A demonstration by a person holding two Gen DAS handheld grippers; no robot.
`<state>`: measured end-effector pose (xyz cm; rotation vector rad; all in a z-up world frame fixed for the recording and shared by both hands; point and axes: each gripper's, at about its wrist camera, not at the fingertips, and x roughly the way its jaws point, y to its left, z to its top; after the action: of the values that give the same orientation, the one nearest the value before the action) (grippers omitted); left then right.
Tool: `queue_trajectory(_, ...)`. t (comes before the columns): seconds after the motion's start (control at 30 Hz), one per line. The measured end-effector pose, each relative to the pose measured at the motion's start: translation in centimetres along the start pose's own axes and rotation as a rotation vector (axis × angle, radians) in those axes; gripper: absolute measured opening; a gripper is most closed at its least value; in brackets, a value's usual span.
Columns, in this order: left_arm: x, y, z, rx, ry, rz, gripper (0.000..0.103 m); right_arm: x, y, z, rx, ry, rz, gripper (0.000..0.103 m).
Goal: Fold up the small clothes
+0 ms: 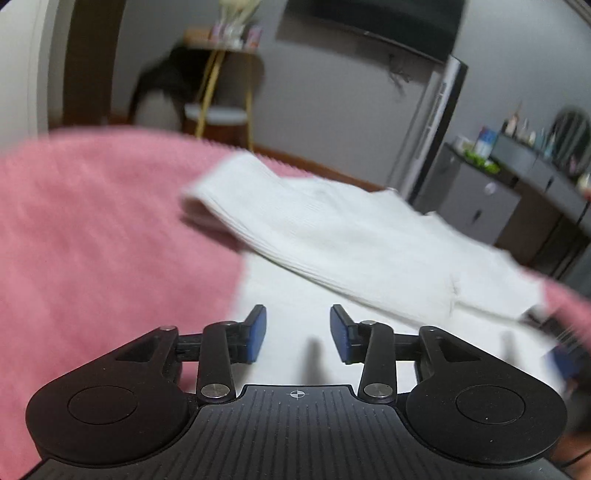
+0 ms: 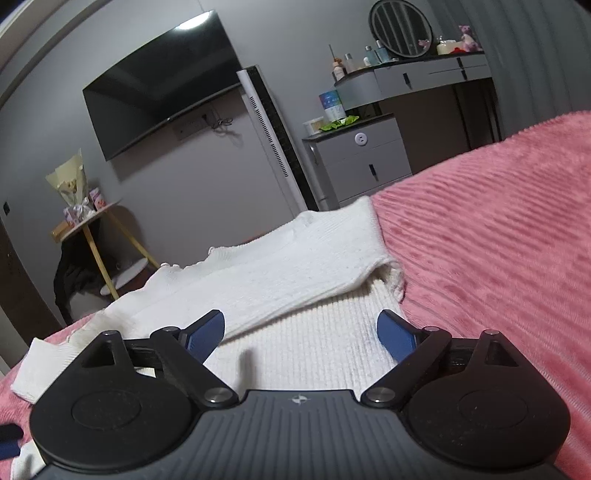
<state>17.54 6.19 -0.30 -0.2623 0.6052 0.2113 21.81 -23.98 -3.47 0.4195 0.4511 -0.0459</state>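
Note:
A white ribbed knit sweater lies on a pink blanket, with one sleeve folded across its body. My left gripper hovers just above the sweater's near part, its blue pads apart and nothing between them. In the right wrist view the same sweater spreads out ahead, the folded sleeve crossing from the left to a cuff at the right. My right gripper stands open low over the sweater's body, with no cloth pinched between its pads.
The pink blanket covers the bed all around. Behind stand a grey wall with a black TV, a white tower fan, grey drawers, a dresser with a mirror and a small round side table.

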Motion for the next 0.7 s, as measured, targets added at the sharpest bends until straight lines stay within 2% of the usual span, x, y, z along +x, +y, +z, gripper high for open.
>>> queue_trajectory(0.07, 0.8, 1.1, -0.5, -0.029, 0.000, 0.038, 0.048, -0.4, 0.9, 0.6, 0.026, 0.029, 0.067, 0.090)
queue_trajectory(0.17, 2.5, 2.2, -0.6, -0.095, 0.052, -0.011, 0.050, 0.6, 3.4, 0.4, 0.040, 0.173, 0.188, 0.087)
queue_trajectory(0.23, 2.2, 2.8, -1.1, -0.080, 0.036, -0.009, 0.051, 1.5, 4.8, -0.2, 0.054, 0.249, 0.261, 0.071)
queue_trajectory(0.3, 2.4, 2.9, -1.3, -0.073, 0.028, -0.017, 0.053, 2.2, 6.2, -0.3, 0.044, 0.281, 0.283, 0.068)
queue_trajectory(0.5, 2.5, 3.5, -1.4, -0.139, 0.029, -0.048, 0.058, 5.6, 9.1, 0.2, 0.051, 0.413, 0.276, 0.068)
queue_trajectory(0.57, 2.0, 3.6, -1.4, -0.150, 0.026, -0.054, 0.058, 5.8, 10.4, 0.2, -0.017, 0.426, 0.250, 0.056)
queue_trajectory(0.63, 1.9, 3.6, -1.3, -0.157, 0.021, -0.061, 0.059, 5.9, 11.5, 0.0, -0.107, 0.430, 0.223, 0.020)
queue_trajectory(0.7, 1.7, 3.5, -1.3, -0.161, 0.011, -0.069, 0.059, 5.6, 11.8, 0.3, -0.156, 0.431, 0.207, 0.010)
